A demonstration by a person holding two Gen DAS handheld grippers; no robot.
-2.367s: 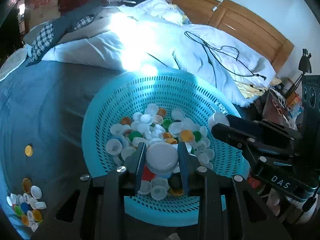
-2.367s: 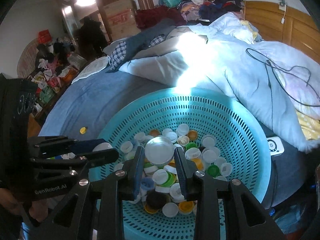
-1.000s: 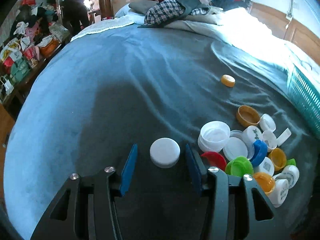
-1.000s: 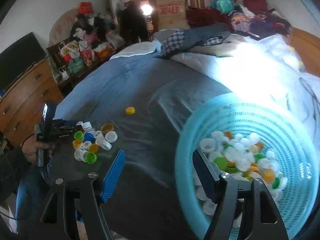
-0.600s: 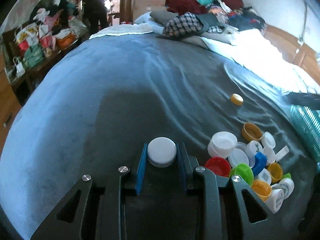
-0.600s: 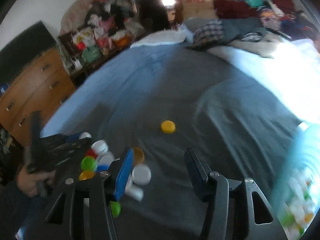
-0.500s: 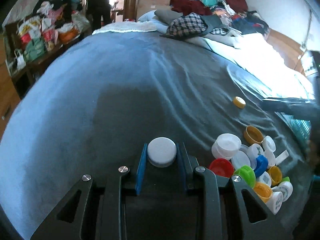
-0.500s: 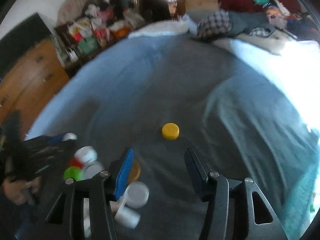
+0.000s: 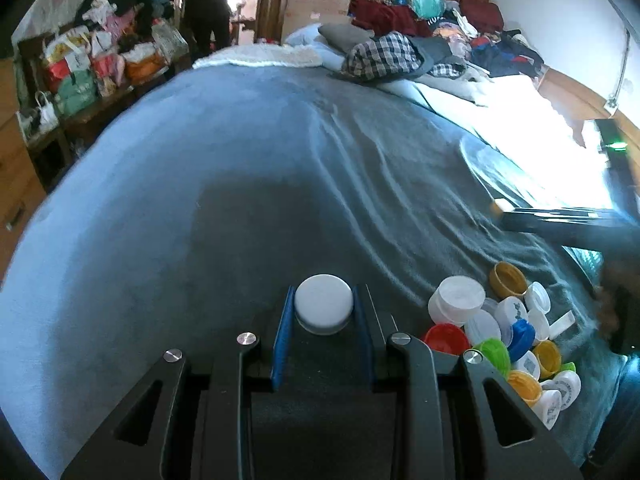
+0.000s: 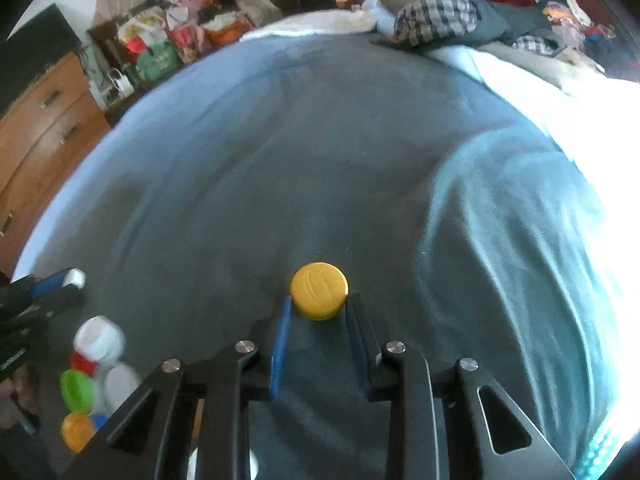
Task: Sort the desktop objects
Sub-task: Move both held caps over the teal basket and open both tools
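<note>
My left gripper (image 9: 324, 292) is shut on a white cap (image 9: 323, 307), held just above the grey-blue bedspread (image 9: 240, 184). To its right lies a pile of mixed caps (image 9: 504, 336) in white, red, green, blue and yellow. In the right wrist view a lone yellow cap (image 10: 319, 290) lies on the bedspread (image 10: 360, 160) between the tips of my right gripper (image 10: 320, 300). Its jaws are closing and stand close to the cap's sides; I see no firm press. The left gripper (image 10: 40, 292) with its white cap shows at the left edge there, above the cap pile (image 10: 92, 368).
The right gripper's dark body (image 9: 568, 224) reaches in from the right, with a hand (image 9: 612, 308) behind it. The teal basket's rim (image 10: 596, 456) shows bottom right. Clothes (image 9: 392, 56) are heaped at the far end. A wooden dresser (image 10: 40, 120) stands left of the bed.
The left gripper closed on the white cap. The right gripper swung from the basket over to the lone yellow cap, came down, and its jaws narrowed around it.
</note>
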